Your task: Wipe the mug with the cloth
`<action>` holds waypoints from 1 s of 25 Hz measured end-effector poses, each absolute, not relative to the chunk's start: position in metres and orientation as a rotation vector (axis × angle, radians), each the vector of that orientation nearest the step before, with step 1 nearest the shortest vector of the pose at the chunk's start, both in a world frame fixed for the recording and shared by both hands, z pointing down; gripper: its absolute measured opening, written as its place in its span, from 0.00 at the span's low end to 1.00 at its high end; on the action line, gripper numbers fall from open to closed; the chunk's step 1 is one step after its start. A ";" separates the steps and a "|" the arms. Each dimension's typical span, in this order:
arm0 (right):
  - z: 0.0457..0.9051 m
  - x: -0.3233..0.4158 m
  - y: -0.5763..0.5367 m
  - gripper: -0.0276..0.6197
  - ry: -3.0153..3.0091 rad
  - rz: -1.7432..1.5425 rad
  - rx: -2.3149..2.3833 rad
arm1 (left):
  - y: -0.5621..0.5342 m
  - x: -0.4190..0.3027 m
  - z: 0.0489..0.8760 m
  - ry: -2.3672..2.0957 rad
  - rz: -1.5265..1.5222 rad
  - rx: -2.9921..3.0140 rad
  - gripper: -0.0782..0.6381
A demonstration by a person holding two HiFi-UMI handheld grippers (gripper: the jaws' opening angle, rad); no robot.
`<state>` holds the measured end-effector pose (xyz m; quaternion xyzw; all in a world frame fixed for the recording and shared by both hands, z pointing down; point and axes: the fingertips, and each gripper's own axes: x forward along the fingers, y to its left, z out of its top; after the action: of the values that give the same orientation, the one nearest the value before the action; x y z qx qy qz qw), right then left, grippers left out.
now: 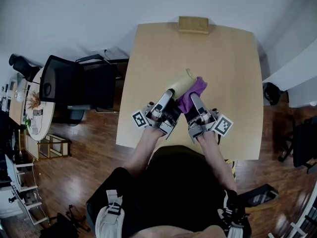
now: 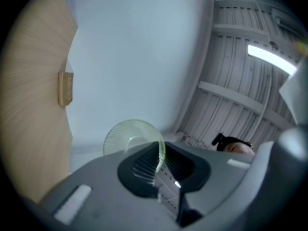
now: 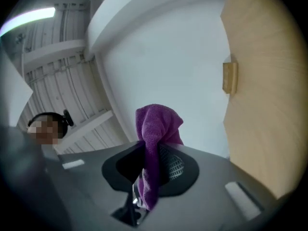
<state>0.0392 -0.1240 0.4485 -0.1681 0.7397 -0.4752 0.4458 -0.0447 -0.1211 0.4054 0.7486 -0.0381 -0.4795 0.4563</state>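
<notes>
Above the table (image 1: 233, 58), the mug (image 1: 181, 85) is just left of the cloth (image 1: 193, 93).

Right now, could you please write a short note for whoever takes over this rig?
Left gripper: shut on the rim of the mug, which it holds over the table.
Right gripper: shut on the purple cloth, bunched beside the mug.
Done: both things are in hand and close together.
Left: wipe the mug; how much is wiped already cannot be told.
</notes>
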 end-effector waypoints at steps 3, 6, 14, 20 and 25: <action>0.481 0.020 -0.121 0.14 1.927 -1.334 -0.473 | -0.121 -0.048 0.410 -0.123 -1.161 1.879 0.18; 0.509 0.019 -0.121 0.14 1.975 -1.447 -0.567 | -0.121 -0.050 0.413 -0.125 -1.180 1.868 0.17; 0.446 0.090 -0.135 0.14 1.560 -1.212 -0.305 | -0.110 -0.050 0.413 -0.088 -1.203 1.917 0.17; 0.482 0.027 -0.119 0.13 1.606 -1.497 -0.219 | -0.095 -0.033 0.401 0.028 -1.134 2.012 0.19; 0.513 0.008 -0.111 0.14 1.797 -1.631 -0.305 | -0.076 -0.019 0.390 0.131 -1.032 2.069 0.16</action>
<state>0.0077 -0.1107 0.5132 -0.1172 0.6906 -0.6269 0.3410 -0.0186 -0.0761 0.3903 0.8182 0.0517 -0.4083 0.4014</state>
